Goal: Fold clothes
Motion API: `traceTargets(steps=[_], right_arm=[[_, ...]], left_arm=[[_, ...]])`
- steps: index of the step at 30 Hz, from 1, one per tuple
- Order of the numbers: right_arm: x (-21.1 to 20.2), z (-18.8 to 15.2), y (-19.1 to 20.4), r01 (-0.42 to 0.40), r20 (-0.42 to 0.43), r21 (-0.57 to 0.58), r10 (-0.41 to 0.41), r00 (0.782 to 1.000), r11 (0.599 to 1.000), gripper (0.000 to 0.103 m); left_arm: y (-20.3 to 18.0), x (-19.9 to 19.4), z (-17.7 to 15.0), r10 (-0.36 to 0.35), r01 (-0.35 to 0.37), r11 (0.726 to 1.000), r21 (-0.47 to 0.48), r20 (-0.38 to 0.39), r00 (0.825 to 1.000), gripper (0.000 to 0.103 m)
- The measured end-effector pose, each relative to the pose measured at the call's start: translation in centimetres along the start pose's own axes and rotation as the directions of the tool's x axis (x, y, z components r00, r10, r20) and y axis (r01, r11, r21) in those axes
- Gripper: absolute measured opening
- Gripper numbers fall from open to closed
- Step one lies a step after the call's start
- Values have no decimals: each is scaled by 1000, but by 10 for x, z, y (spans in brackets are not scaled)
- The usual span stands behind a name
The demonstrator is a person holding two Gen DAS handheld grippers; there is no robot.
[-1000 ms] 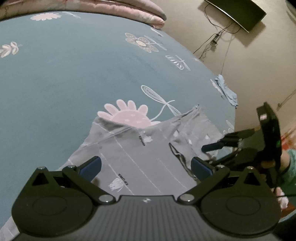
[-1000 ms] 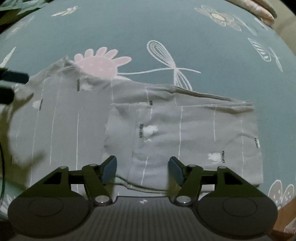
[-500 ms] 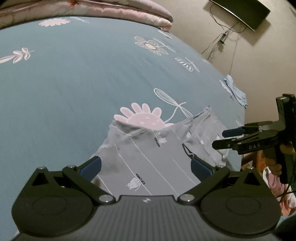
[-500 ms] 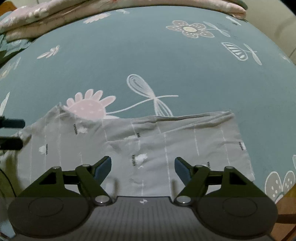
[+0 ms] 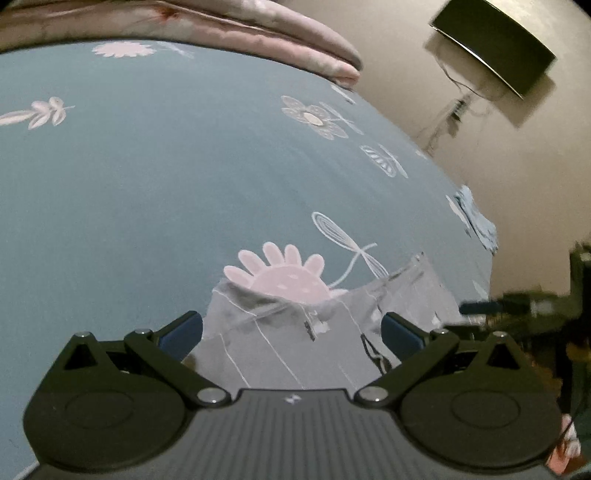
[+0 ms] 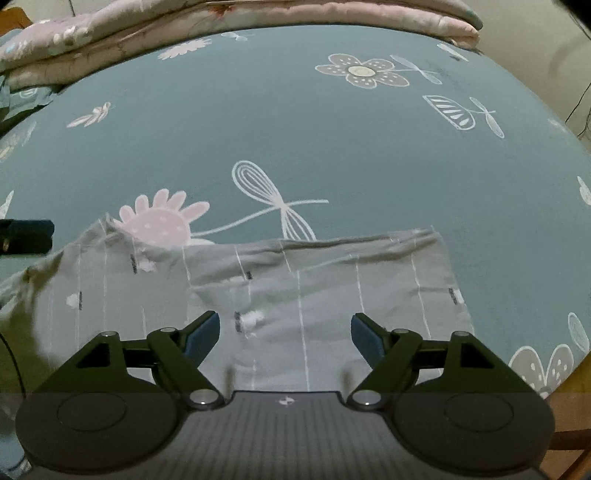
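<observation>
Bedding comes first by size: a teal cotton bedsheet printed with pale flowers and dragonflies (image 6: pixel 295 147) covers the whole work surface, with a rolled pink quilt (image 6: pixel 258 18) along its far edge. Taking the pink sunflower print (image 6: pixel 159 225) on that sheet as landmark, the grey striped cotton garment (image 6: pixel 295 288) lies flat on the bed just on the near side of it, its far left corner overlapping the flower's lower edge and its body stretching away to the right of the flower. One layer of the garment already lies doubled over another, with a fold edge visible right of the flower, so I judge at least one fold done; the result looks wide and slightly rumpled along its far edge, and further folds and some smoothing seem left. The right gripper (image 6: pixel 284 332) hangs above the near part of the cloth, nearer than the flower, its jaws spread wide and clasping nothing. The left gripper (image 5: pixel 291 328) hovers over the garment's other end, just this side of the flower, fingers likewise parted and empty.
</observation>
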State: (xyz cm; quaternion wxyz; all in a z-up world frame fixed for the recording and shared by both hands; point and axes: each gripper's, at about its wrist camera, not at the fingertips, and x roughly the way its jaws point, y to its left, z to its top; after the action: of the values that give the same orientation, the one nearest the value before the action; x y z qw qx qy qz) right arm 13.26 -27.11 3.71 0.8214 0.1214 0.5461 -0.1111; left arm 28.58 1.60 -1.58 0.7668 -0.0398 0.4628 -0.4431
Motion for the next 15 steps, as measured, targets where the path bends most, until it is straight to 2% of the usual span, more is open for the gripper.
traceTargets(steps=[5,8,11,13,15], right_arm=[[-3,-11,-7,-10,13,-59,11,1000,998,82],[-6,-20,-10,-38,44,-79,42,998,996,83],[-7,-30,-10,-69,71,-89,76,995,994,83],[-7,-37,-11,-109,95,-104,119,988,989,84],[-2,-44,-15,-142,105,-113,154,983,983,84]], left_arm=[[-21,-4,-10,38,-39,999,30,34,999,102],[-31,-16,-16,107,-110,993,34,77,991,102],[-38,-25,-23,197,-202,979,36,98,975,102],[-43,-32,-31,271,-276,961,27,113,956,102],[-49,-39,-40,316,-319,948,12,112,942,102]])
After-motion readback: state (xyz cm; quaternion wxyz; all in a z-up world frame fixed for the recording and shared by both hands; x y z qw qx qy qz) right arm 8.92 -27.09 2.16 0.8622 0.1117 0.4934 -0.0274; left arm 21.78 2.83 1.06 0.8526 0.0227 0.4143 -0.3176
